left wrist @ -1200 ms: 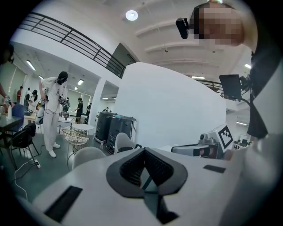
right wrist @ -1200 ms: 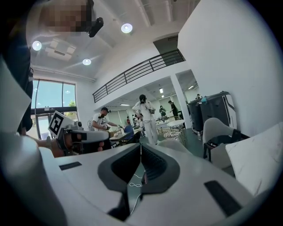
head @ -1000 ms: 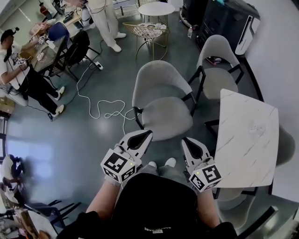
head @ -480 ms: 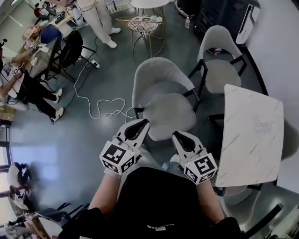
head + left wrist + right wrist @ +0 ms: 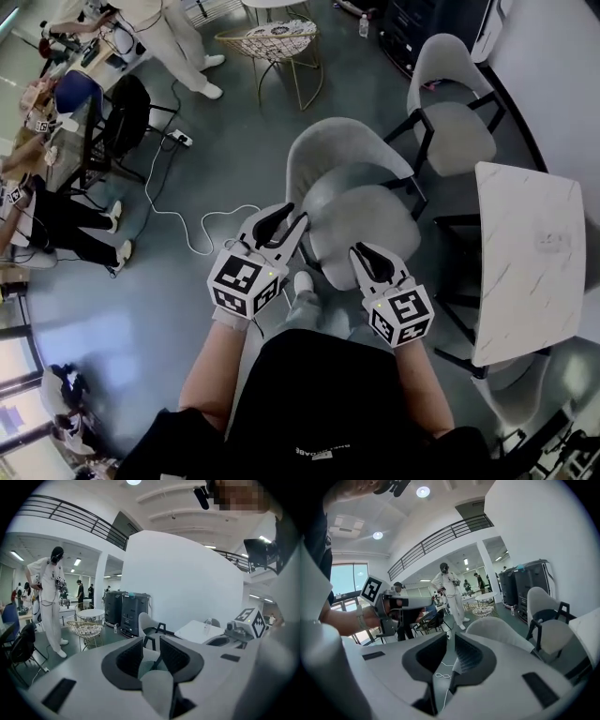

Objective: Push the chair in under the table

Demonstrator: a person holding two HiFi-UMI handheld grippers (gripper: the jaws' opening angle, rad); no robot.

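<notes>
My left gripper [image 5: 292, 216] and right gripper [image 5: 365, 250] (jaws just opening, slightly apart, clamping nothing) flank the padded grey chair [image 5: 366, 220] at its rounded seat edge. White veined table [image 5: 525, 244] stands beside.

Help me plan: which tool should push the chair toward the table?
Probably left: the left tool is at the chair's side away from the table, the right tool at its front. Both tools' jaws just opened, empty.

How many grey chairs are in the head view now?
3: near chair centre frame, far chair top right beyond the table, third chair bottom right, partly under it. More may be hidden.
</notes>
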